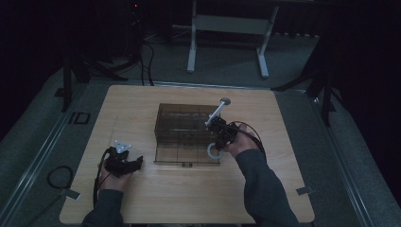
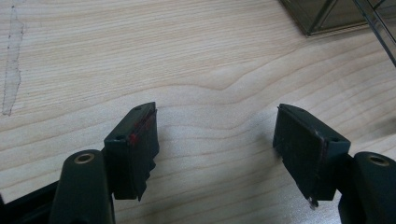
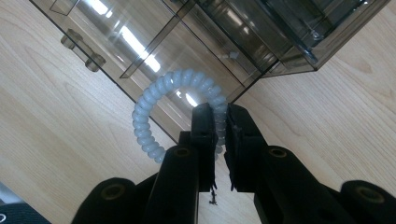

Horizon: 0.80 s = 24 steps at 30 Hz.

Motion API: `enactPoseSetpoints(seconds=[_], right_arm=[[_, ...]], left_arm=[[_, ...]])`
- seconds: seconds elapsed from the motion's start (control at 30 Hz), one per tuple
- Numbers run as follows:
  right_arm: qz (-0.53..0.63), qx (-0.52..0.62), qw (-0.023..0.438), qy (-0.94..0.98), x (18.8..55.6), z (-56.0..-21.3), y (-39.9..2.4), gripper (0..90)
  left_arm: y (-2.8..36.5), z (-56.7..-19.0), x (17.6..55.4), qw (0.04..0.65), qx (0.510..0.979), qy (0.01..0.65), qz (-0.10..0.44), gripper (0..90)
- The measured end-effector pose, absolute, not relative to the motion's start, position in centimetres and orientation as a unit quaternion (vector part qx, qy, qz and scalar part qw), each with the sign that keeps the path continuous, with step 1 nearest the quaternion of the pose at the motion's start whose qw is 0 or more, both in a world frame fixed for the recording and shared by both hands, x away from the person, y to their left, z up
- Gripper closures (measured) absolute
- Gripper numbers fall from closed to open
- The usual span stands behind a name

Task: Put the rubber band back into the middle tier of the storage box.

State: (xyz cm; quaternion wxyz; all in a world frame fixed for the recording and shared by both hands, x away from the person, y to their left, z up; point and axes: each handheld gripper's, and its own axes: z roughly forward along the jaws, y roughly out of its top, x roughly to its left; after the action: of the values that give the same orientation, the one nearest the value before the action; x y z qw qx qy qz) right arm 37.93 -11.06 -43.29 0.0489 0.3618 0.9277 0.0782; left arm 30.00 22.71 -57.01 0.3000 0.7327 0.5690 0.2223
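A: One thing in hand: the spiral hair tie [image 3: 161, 109]. My right gripper [image 3: 223, 122] has its jaws pinched on the ring's near arc, and the loop stands out ahead of them and off to one side.

B: Where's that relative to the box?

A: Right at the organizer box [image 1: 187, 132], near-right corner. In the right gripper view the loop hangs over the open flap and its dividers; the compartments lie just beyond the jaws, up and forward. In the high view the right gripper [image 1: 221, 134] sits at the box's right edge.

B: Left side?

A: Left gripper [image 1: 124, 162] rests on the surface [image 1: 189, 198], well apart from the box, jaws wide with nothing between them. Right hand is the nearer one, so I'd judge the drop is its job.
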Motion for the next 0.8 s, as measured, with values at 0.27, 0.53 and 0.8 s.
enactPoseSetpoints(seconds=[0.27, 0.53, 0.8], right_arm=[[0.078, 0.360, 0.047, 0.929, 37.98, -43.40, -10.87, 82.3], [0.076, 0.358, 0.046, 0.930, 38.03, -43.62, -10.59, 82.3], [0.071, 0.356, 0.045, 0.931, 38.16, -43.92, -10.22, 82.2]], left_arm=[[22.70, -57.01, 30.00, 0.300, 0.732, 0.569, 0.222, 30.9], [22.69, -57.01, 29.99, 0.301, 0.732, 0.570, 0.222, 30.9], [22.69, -57.01, 29.99, 0.301, 0.732, 0.570, 0.221, 30.9]])
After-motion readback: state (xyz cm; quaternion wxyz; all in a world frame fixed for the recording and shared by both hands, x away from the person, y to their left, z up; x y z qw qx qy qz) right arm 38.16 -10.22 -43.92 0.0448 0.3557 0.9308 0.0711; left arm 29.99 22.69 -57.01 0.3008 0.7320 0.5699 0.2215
